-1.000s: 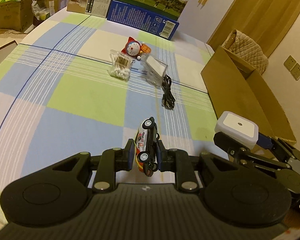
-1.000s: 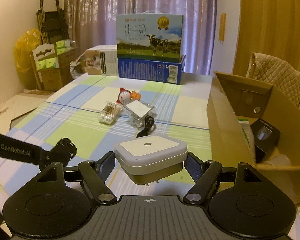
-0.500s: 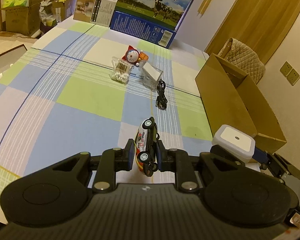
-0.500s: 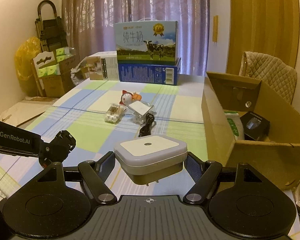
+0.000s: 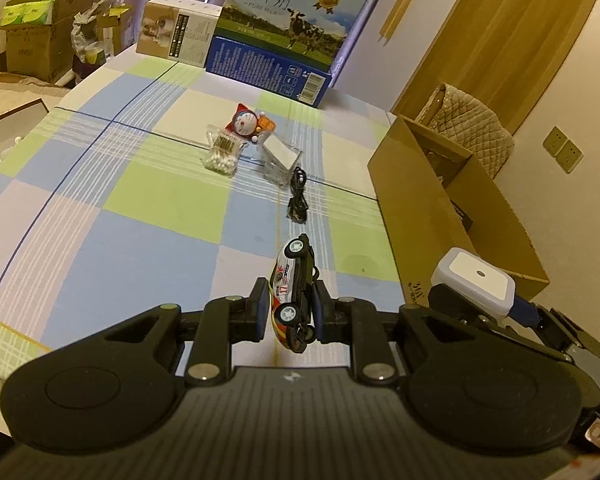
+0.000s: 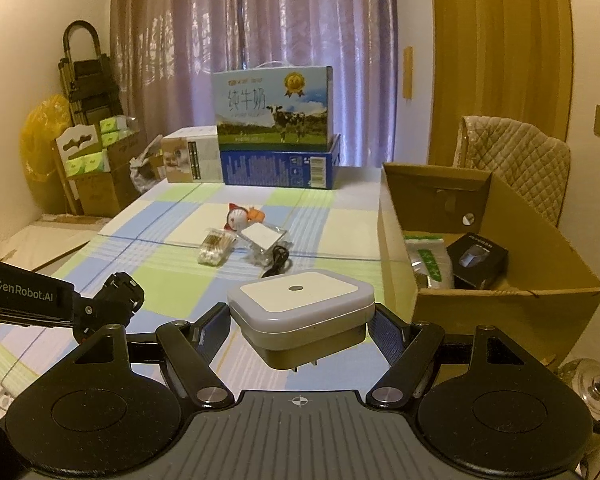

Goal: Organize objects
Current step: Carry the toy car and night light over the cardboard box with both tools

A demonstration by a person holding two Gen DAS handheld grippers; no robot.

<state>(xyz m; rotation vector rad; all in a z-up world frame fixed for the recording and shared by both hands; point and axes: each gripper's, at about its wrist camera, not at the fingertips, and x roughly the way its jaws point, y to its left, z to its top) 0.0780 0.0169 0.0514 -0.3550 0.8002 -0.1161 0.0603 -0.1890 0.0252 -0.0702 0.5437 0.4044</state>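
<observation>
Two grippers were loaded at this moment: the left gripper (image 5: 288, 314) was clamped on a toy car (image 5: 294, 292), car on its side with wheels facing right and nose pointing away, and the right gripper (image 6: 302, 320) was clamped on a white square plug-in light (image 6: 300, 300), held flat with its prongs down. Both were lifted above the near edge of the checkered table (image 5: 148, 200), the light nearer the right edge, just beside the near left corner of the open cardboard box (image 6: 500, 304). The box sat along the table's right edge and already held a black packet (image 6: 476, 260) and a green-white pouch (image 6: 430, 260). Cotton swabs (image 5: 222, 154), a cat figure (image 5: 246, 122), a clear case (image 5: 282, 156) and a black cable (image 5: 298, 200) lay mid-table, not yet sorted. Likely step: carry both items into the box. To do it well, the light should go first since it was closest; lift it over the box's left wall, lower into the bare near part of the floor, then release low so the prongs don't catch the pouch. The car's grip looked narrow across roof and underside, so keep it level and avoid swinging. Bring the left gripper in behind, not crossing the right one.
</observation>
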